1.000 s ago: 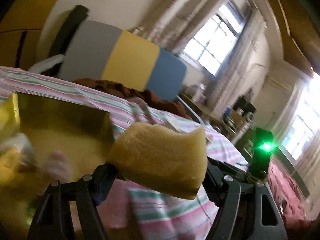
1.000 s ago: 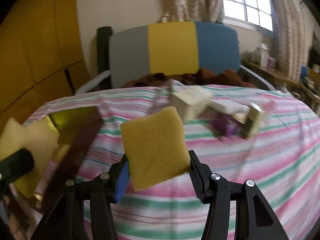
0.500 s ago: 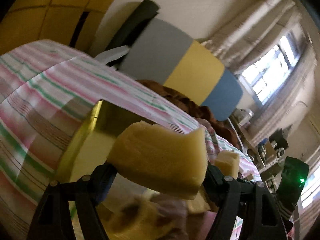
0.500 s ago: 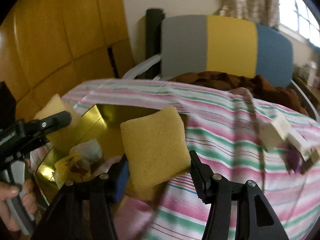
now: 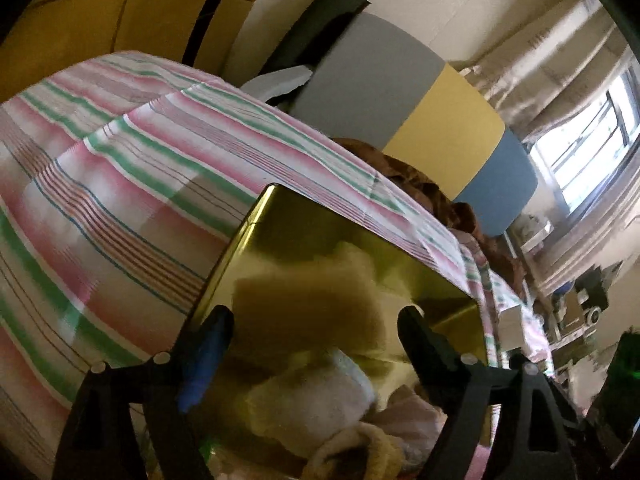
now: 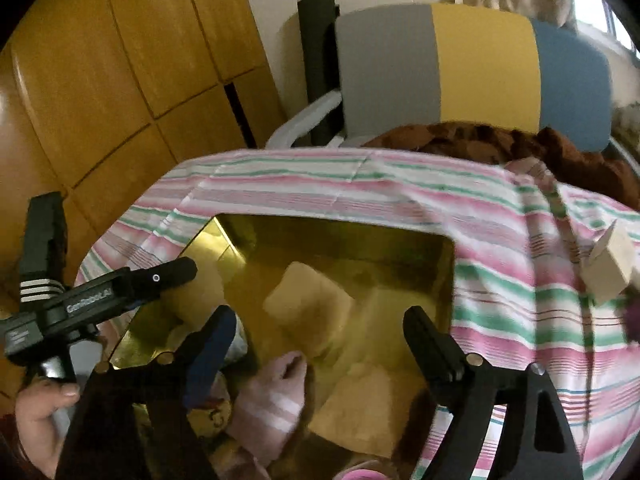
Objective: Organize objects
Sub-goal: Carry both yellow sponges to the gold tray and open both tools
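A shiny gold box (image 5: pixel 264 216) (image 6: pixel 446 276) lies open on the striped cloth. My left gripper (image 5: pixel 316 320) is open over the box; a yellow sponge (image 5: pixel 308 308), blurred, is between and below its fingers, loose. My right gripper (image 6: pixel 316 320) is open above the box; another yellow sponge (image 6: pixel 308 304) is blurred inside the box under it. The left gripper (image 6: pixel 120 288) shows in the right wrist view at the box's left rim. White and pink cloth items (image 6: pixel 268 396) (image 5: pixel 320 388) lie in the box.
The pink, green and white striped tablecloth (image 6: pixel 360 188) covers the table. A pale wooden block (image 6: pixel 608 268) and a purple thing (image 6: pixel 632 316) lie at the right. A grey, yellow and blue chair back (image 6: pixel 472 72) stands behind. Yellow wooden panels (image 6: pixel 100 80) are at left.
Both grippers moved left over the gold box and opened. Both yellow sponges left the fingers and dropped toward the box.
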`<state>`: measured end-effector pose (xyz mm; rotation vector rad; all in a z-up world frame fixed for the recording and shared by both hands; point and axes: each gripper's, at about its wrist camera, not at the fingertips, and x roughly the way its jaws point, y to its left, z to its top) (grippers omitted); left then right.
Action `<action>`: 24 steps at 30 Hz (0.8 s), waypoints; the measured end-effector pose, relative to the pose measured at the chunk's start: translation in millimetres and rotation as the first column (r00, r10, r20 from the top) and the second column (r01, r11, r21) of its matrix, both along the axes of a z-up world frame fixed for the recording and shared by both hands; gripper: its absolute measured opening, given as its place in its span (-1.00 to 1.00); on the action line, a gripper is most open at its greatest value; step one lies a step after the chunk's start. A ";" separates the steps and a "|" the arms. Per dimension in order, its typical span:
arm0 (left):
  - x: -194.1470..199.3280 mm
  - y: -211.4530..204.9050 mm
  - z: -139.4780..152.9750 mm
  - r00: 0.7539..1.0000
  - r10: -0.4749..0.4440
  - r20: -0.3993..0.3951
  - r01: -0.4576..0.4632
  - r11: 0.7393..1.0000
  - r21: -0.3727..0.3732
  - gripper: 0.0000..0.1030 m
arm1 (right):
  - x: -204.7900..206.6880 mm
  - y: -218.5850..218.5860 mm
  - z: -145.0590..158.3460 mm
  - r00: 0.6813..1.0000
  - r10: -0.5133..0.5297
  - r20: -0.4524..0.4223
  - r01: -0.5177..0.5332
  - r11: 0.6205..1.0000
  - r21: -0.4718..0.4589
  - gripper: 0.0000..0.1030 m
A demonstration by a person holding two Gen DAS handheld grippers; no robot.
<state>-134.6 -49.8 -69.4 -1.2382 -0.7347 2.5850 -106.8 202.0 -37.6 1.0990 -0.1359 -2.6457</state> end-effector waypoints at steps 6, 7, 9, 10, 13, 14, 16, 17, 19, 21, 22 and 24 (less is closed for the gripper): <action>21.1 -4.1 11.8 0.996 0.073 -0.043 -0.074 0.997 -0.033 0.68 | 23.5 12.6 13.0 0.997 -0.023 -0.071 0.021 0.999 -0.028 0.72; 27.1 -3.4 15.6 0.995 0.079 -0.061 -0.081 0.996 -0.040 0.68 | 26.8 15.0 15.0 0.996 -0.028 -0.079 0.026 0.999 -0.035 0.73; 36.8 -0.8 22.3 0.992 0.084 -0.090 -0.089 0.995 -0.047 0.68 | 33.7 20.9 18.7 0.995 -0.037 -0.092 0.032 0.998 -0.056 0.76; 42.5 1.4 25.7 0.991 0.084 -0.105 -0.089 0.995 -0.049 0.68 | 36.1 22.5 19.7 0.995 -0.040 -0.095 0.034 0.998 -0.059 0.76; 57.5 12.0 35.4 0.987 0.060 -0.147 -0.069 0.996 -0.058 0.68 | 43.9 30.1 21.2 0.994 -0.056 -0.099 0.049 0.996 -0.071 0.76; 61.5 15.7 37.6 0.986 0.049 -0.158 -0.060 0.996 -0.062 0.68 | 46.7 32.8 20.9 0.993 -0.059 -0.099 0.051 0.996 -0.075 0.76; 71.0 25.9 42.0 0.983 0.013 -0.182 -0.025 0.998 -0.063 0.68 | 53.3 38.4 19.4 0.993 -0.069 -0.099 0.061 0.995 -0.074 0.76; 75.7 31.5 43.6 0.981 -0.006 -0.194 -0.005 0.998 -0.059 0.68 | 56.4 41.0 18.1 0.992 -0.075 -0.098 0.068 0.995 -0.073 0.76; 84.3 42.1 45.9 0.978 -0.041 -0.207 0.029 0.998 -0.059 0.68 | 63.2 48.1 14.9 0.992 -0.089 -0.093 0.082 0.994 -0.075 0.76; 92.4 56.3 46.2 0.975 -0.075 -0.210 0.060 0.995 -0.077 0.68 | 68.6 57.1 12.0 0.990 -0.113 -0.088 0.106 0.991 -0.081 0.76; 95.2 63.3 46.1 0.973 -0.093 -0.209 0.077 0.994 -0.083 0.68 | 71.7 63.5 10.2 0.988 -0.128 -0.086 0.120 0.989 -0.090 0.76; 101.8 78.8 45.0 0.969 -0.133 -0.207 0.115 0.989 -0.095 0.68 | 75.8 76.2 5.8 0.985 -0.156 -0.075 0.148 0.984 -0.104 0.76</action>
